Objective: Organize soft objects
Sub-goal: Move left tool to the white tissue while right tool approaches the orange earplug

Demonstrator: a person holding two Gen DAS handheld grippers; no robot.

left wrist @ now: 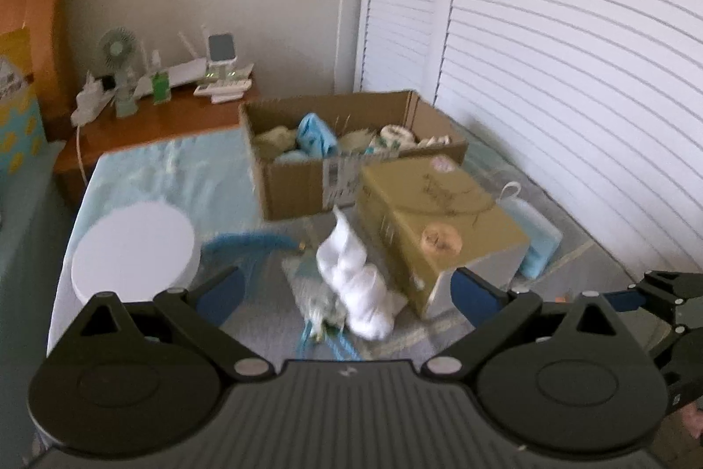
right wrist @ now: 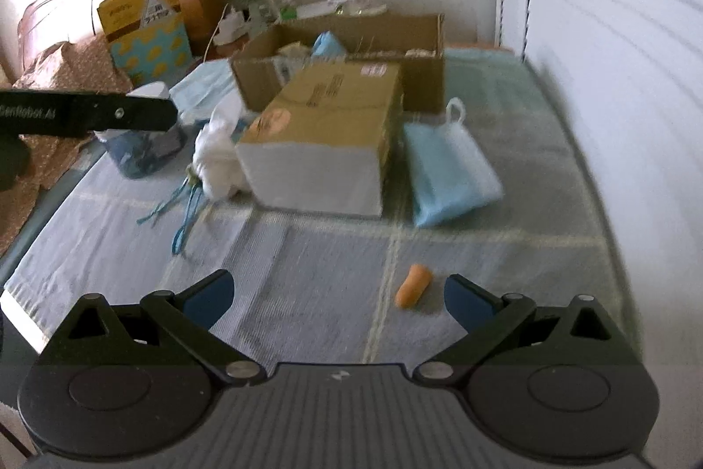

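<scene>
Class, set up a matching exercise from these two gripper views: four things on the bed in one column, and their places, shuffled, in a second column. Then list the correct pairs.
Things:
1. white cloth bundle
2. small orange piece
3. light blue bag
4. open cardboard box

Places:
A. behind the closed yellowish box
B. right of the closed box
C. left of the closed box, by the blue strings
D. alone on the bedcover, nearest the right gripper

Pairs: 1-C, 2-D, 3-B, 4-A
</scene>
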